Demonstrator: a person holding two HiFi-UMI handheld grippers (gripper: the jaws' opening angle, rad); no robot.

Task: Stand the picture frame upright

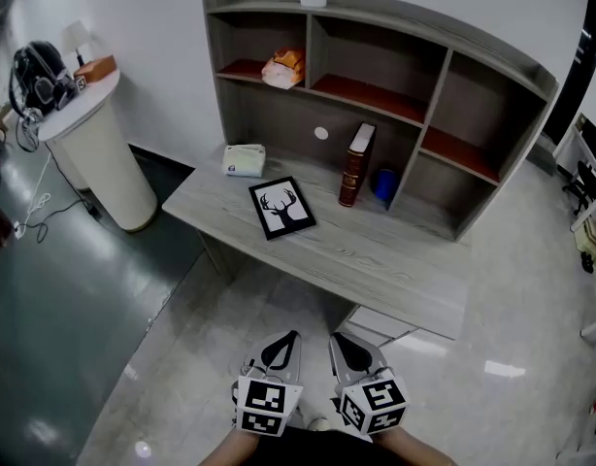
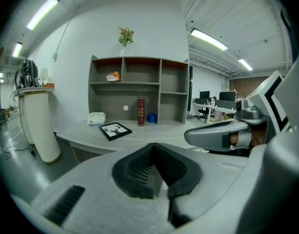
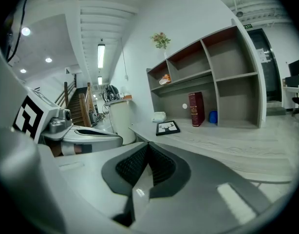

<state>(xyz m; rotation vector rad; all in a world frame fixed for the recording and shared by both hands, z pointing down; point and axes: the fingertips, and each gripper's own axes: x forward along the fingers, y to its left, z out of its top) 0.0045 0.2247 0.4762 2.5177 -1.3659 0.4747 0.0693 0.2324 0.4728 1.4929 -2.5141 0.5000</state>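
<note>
Left tongs (image 1: pixel 291 337) fully closed, pads together, nothing in them. Right tongs (image 1: pixel 335 339) same, closed and empty. The two are held side by side, near each other but apart, tips pointing forward, over the glossy floor (image 1: pixel 182 357) and short of the near edge of the worktop (image 1: pixel 395 270). Neither touches anything. Ahead of the tongs, well apart from both, the picture frame (image 1: pixel 281 208) lies flat on the worktop, face up, black border, deer-head silhouette on white; it sits roughly straight out from the left tongs. Just beyond the frame and a bit left, a small white box (image 1: pixel 245 159) on the worktop. Beyond the frame on the right-tongs side, a dark red book (image 1: pixel 356 164) stands upright against a divider of the grey shelf unit (image 1: pixel 473 76) at the back of the worktop, with a blue object (image 1: pixel 384 184) just beside it in the lower compartment. Upper left compartment holds an orange-and-white item (image 1: pixel 284 68), too small to identify. A sprig of flowers (image 2: pixel 125 35) stands on top of the unit. Far out to the left of the left tongs, a white round pedestal (image 1: pixel 104 158) stands on the floor with a black headset (image 1: pixel 38 76) on top.
</note>
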